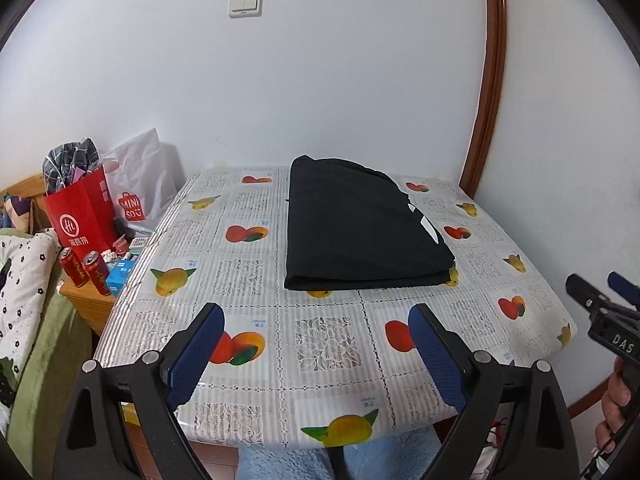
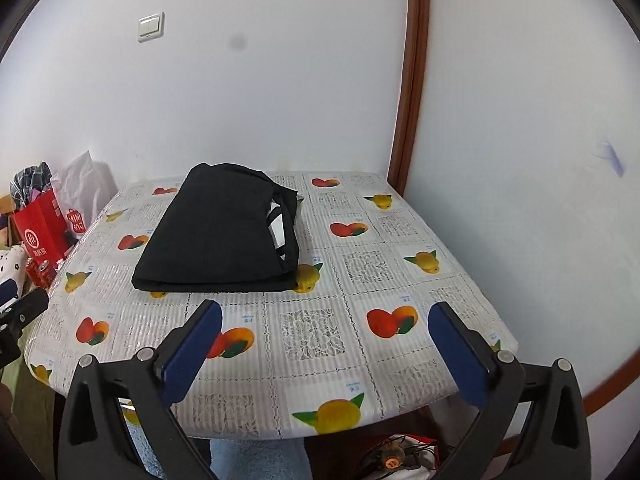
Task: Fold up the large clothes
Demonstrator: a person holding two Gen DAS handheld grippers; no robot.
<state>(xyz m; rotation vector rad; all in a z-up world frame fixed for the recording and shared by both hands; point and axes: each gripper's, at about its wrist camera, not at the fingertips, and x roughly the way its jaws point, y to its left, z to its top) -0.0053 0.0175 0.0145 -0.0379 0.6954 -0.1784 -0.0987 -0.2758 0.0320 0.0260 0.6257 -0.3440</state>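
A fruit-print tablecloth (image 1: pixel 248 280) covers the table; left of it — a red paper bag (image 1: pixel 80 216), a white Miniso bag (image 1: pixel 140 184), 2 red cans (image 1: pixel 86 270). A light switch (image 1: pixel 245 4) sits on the wall.

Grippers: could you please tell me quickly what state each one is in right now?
Left gripper: open, holding nothing.
Right gripper: open, holding nothing.

Folded garment (image 1: pixel 360 224) lies on the table (image 1: pixel 320 344), bags (image 1: pixel 86 208) left.
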